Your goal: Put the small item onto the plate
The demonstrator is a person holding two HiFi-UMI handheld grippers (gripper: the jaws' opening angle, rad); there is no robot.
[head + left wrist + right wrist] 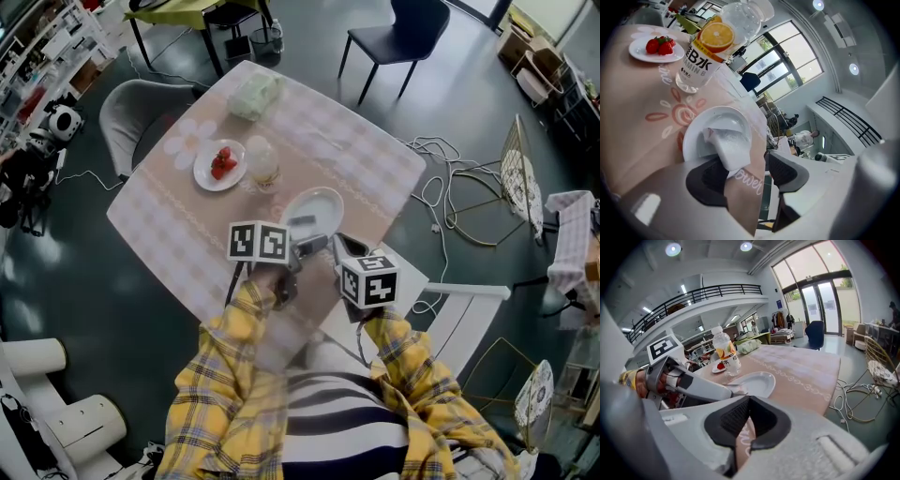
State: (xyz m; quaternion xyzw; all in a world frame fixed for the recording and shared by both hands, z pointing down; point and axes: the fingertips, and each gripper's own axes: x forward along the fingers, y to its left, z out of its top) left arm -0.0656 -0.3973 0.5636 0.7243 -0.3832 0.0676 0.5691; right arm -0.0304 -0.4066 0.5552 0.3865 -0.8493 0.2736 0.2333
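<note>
The small item (731, 145) lies on the plate (698, 124)
Just near of it the left tool (747, 173) gapes, empty; right tool (746, 420) pinched together, empty.

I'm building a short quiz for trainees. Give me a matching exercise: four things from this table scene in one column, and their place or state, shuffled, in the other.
Column A
1. strawberries
2. small white item
3. left tongs
4. right tongs

Column B
a. closed, nothing held
b. lying on the near plate
c. on the far plate
d. open

Pairs: 1-c, 2-b, 3-d, 4-a
</note>
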